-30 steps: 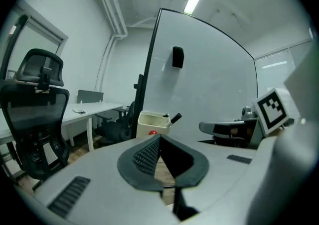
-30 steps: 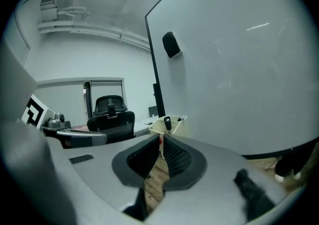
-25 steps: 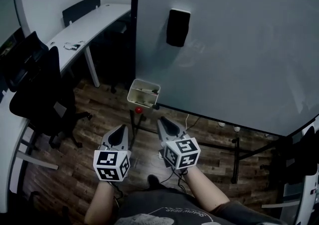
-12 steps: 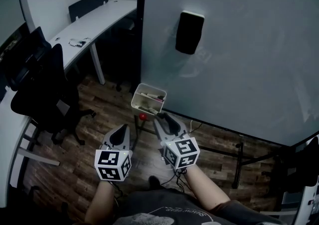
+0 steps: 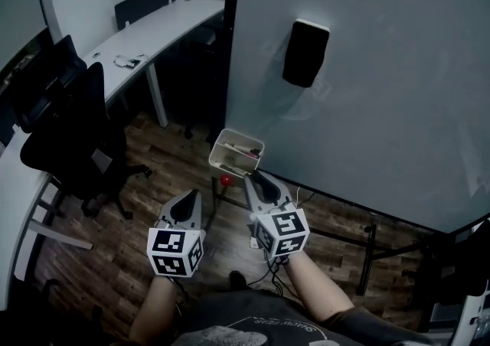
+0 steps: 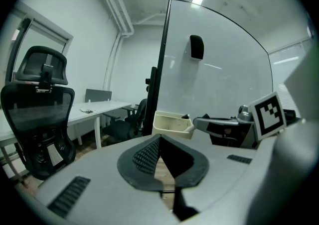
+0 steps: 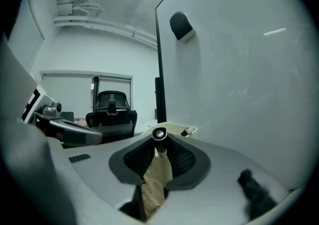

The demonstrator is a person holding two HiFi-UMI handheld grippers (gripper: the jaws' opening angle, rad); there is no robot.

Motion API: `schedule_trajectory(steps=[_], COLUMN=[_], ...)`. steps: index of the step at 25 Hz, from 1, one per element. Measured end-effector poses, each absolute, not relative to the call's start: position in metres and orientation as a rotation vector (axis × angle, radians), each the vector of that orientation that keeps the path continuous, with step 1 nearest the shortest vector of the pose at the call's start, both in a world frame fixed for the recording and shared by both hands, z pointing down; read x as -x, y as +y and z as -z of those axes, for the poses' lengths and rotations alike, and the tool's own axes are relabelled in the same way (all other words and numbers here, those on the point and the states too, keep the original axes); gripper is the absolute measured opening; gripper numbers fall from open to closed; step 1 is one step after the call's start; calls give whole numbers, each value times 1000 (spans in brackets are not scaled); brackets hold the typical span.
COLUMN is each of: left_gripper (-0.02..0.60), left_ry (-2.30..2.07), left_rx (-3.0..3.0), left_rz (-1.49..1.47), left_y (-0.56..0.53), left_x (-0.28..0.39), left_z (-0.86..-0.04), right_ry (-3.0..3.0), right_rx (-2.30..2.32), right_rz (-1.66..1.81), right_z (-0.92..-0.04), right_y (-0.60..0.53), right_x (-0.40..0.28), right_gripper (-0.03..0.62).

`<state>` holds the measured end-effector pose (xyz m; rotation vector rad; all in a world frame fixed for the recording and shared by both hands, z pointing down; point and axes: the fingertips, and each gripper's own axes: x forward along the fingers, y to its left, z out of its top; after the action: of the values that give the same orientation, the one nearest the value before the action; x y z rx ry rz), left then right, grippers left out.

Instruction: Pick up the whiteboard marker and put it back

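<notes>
Right gripper (image 7: pixel 159 142): fingers (image 7: pixel 137 162) closing now, pinching the whiteboard marker (image 7: pixel 158 133) by its round end, right at their tips.
Whiteboard marker: end-on between the right fingers, at the near rim of the cream tray (image 5: pixel 228 144).
Left gripper (image 6: pixel 159 138): fingers (image 6: pixel 144 157) pressed together, nothing in them, level beside the right gripper.
Tray: just ahead of the right fingers, at the whiteboard (image 5: pixel 383 107) corner.
Eraser (image 5: pixel 305 53): black, up high on the board.
Office chair (image 5: pixel 69 138): well left of the left fingers, by the white bench (image 5: pixel 168 19).
</notes>
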<state>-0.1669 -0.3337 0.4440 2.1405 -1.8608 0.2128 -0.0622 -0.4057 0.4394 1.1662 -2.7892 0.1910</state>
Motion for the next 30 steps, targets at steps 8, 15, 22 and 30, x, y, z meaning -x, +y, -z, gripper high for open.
schedule_trajectory(steps=[8,15,22,30], left_gripper=[14,14,13,13], left_ry=[-1849,-1826,-1795,-1754], left_rx=[-2174,-2249,-2310,-2357], left_rz=[-206,-194,-161,-151], left_y=[-318,-289,-245,-188], left_x=[164,152,140,130], left_z=[-437,-419,-406,-400], right_ry=[-2834,-2878,-2863,-2827], right_rx=[-1236,-1314,-1367,-1425], right_rz=[-108,-27,-23,-37], right_z=[-407,-367,-362,-362], right_y=[-393,-360,-310,-241], right_x=[56,39,25,9], right_gripper=[81,81,81,81])
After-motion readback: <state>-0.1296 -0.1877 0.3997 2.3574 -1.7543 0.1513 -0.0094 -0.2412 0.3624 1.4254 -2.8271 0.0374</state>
